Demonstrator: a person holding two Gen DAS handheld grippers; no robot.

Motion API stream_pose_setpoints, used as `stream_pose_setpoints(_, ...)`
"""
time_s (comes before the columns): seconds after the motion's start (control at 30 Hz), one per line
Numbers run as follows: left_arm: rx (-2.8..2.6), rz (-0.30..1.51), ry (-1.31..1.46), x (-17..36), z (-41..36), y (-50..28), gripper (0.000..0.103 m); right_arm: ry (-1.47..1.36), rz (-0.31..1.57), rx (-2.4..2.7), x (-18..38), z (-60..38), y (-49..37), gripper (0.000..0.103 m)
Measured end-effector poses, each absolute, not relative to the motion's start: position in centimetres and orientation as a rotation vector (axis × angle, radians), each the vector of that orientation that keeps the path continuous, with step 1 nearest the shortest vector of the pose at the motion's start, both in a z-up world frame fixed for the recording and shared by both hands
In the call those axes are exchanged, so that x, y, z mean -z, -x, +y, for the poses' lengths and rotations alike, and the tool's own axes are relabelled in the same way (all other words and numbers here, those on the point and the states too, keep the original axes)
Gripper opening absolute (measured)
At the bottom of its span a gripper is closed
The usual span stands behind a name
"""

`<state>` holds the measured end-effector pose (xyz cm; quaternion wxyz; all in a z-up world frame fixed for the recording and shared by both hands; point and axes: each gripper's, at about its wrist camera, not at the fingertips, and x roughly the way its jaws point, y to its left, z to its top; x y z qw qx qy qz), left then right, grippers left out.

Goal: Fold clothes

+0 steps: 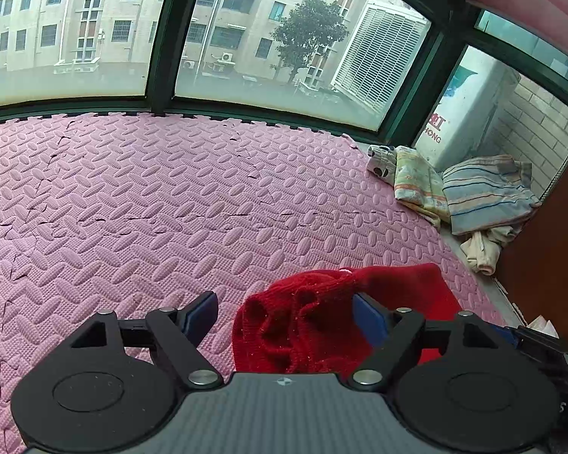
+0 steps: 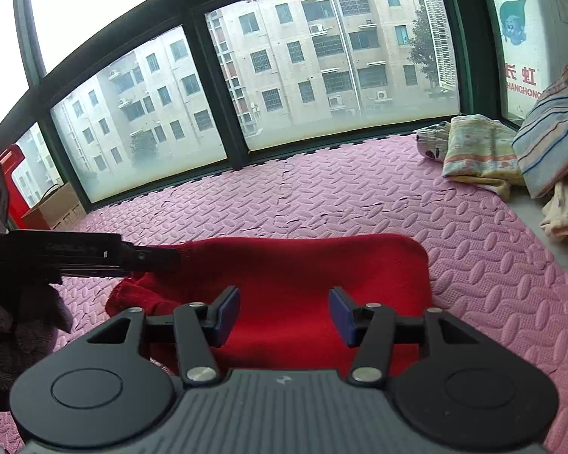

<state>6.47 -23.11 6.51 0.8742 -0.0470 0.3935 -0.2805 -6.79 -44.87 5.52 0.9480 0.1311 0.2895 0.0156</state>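
Box [image 2: 518, 38] lettering reads "CHANGHONG"; both hand-held grippers [image 1: 286, 312] [image 2: 284, 312] spread over red sweater [image 2: 303, 268].

Both tools look the same build. The left tongs [image 1: 285, 312] have matte black linkage arms with triangular cut-outs, joined by round silver pivot screws, and each finger ends in a flat blue pad [image 1: 369, 317]. Behind the arms sit two broad black discs, each with a shallow circular recess, flanking a grey ribbed housing that carries a small round crosshair mark at its front edge. The right tongs [image 2: 284, 316] match: black arms, silver screws, blue pads [image 2: 340, 316], twin black discs, and a grey grooved body with a small pale emblem. Fine dust or lint specks show on the black surfaces
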Motion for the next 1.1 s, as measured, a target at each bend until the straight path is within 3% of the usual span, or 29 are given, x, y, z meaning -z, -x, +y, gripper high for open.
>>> stream_pose_setpoints(0.23, 0.566, 0.853, 0.077, -5.1, -23.5, -7.4, 0.083, -0.18, 0.599, -0.042, -3.0, -40.5, 6.3, 0.053)
stream_pose_setpoints(0.47, 0.55, 0.883, 0.073, -3.9, -23.7, -8.5, 0.099, -0.143, 0.596, -0.033, -2.0, -39.6, 6.2, 0.053)
stream_pose_setpoints(0.73, 0.571, 0.867, 0.107, -5.0, -23.2, -8.7, 0.098, -0.232, 0.539, -0.048, -4.3, -39.8, 5.6, 0.053)
stream_pose_setpoints(1.1, 0.528, 0.9, 0.067, -3.6, -23.7, -10.1, 0.102, -0.161, 0.573, -0.077, -2.0, -37.0, 4.6, 0.053)
